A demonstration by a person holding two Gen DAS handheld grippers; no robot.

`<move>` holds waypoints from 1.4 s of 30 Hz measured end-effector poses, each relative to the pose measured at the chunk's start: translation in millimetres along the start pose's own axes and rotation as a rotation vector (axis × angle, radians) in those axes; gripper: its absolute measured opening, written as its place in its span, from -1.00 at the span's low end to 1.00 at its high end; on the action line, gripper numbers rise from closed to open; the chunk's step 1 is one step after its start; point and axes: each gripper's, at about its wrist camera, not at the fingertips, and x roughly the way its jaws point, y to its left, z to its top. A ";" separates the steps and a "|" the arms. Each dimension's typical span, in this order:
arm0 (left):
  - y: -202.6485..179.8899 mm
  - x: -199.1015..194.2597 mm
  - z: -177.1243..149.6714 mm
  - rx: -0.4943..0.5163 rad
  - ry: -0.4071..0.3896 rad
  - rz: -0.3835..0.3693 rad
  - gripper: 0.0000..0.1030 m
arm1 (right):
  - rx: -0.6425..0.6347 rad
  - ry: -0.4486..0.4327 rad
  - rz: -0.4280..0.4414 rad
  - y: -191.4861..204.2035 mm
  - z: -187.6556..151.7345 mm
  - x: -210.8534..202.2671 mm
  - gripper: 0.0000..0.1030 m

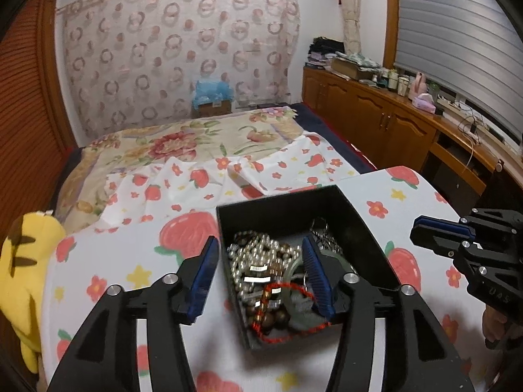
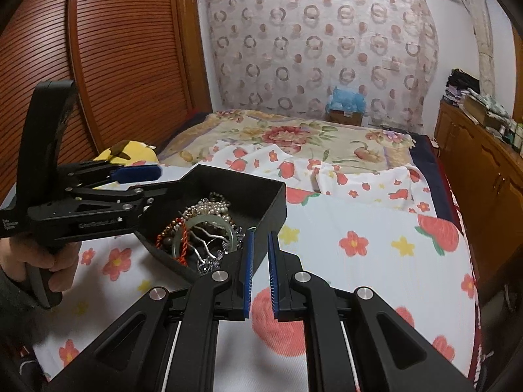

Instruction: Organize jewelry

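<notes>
**Tangled heap in the black box, left jaws astride its wall**

Far left of the box: yellow plush toy [image 1: 23, 261] at the edge of the strawberry-print desk [image 1: 130, 261].

Left hand-held gripper [image 1: 260, 241]: spread wide and holding nothing. One finger outside the left wall of the box [image 1: 353, 215], the other inside, above the jewelry. Reads as either a clamp on that wall or a dip toward the pile; cannot tell which.

- If a clamp: bite low on the wall and squarely, to avoid tipping the box.
- If a pick: single out one piece and lift slowly, since neighbours will likely drag along.

Inside the box, all heaped and interlaced:
- pearl strand [image 1: 258, 251]
- brown beads
- red cord bracelet [image 1: 304, 289]
- pale green bangle [image 2: 209, 220]
- wavy silver hairpin [image 2: 202, 240]
- fine chain [image 1: 323, 232]

No jewelry seen on the cloth around the box. Fits a collection already gathered in, or one waiting to be sorted out.

Right of the box, clear of its wall: right hand-held gripper [image 2: 261, 238], all but closed, only a slit between the pads, empty.
</notes>
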 end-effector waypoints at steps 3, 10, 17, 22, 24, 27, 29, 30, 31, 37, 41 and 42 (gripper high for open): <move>2.7 -12.8 -8.9 -0.021 -0.011 0.021 0.47 | 0.026 -0.015 -0.017 1.9 -6.5 -8.6 -0.21; 0.8 -52.5 -31.8 -0.028 -0.048 0.103 0.85 | 0.072 -0.069 -0.075 11.5 -15.9 -32.9 0.72; -3.3 -91.9 -53.9 -0.057 -0.070 0.129 0.85 | 0.092 -0.151 -0.115 29.7 -23.5 -68.6 0.95; -6.0 -116.9 -68.3 -0.076 -0.096 0.140 0.85 | 0.099 -0.189 -0.149 40.3 -29.6 -91.0 0.95; -7.7 -124.1 -70.6 -0.074 -0.110 0.147 0.85 | 0.091 -0.203 -0.160 46.3 -33.7 -98.5 0.95; -7.0 -135.5 -72.2 -0.081 -0.132 0.155 0.85 | 0.090 -0.214 -0.160 51.0 -37.4 -106.3 0.95; -5.9 -140.4 -72.1 -0.084 -0.143 0.159 0.85 | 0.089 -0.227 -0.161 53.1 -38.9 -110.6 0.95; -5.3 -143.1 -71.4 -0.087 -0.148 0.162 0.85 | 0.090 -0.230 -0.160 54.4 -39.4 -111.9 0.95; -5.5 -145.7 -71.2 -0.089 -0.152 0.159 0.85 | 0.089 -0.232 -0.159 55.0 -39.5 -113.0 0.95; -5.5 -151.0 -70.7 -0.086 -0.159 0.162 0.85 | 0.081 -0.241 -0.158 60.3 -40.0 -115.3 0.95; -5.5 -150.9 -70.8 -0.083 -0.157 0.162 0.85 | 0.081 -0.241 -0.157 60.4 -40.2 -115.8 0.95; -5.3 -152.2 -70.7 -0.082 -0.157 0.163 0.85 | 0.082 -0.242 -0.159 60.7 -40.1 -116.2 0.95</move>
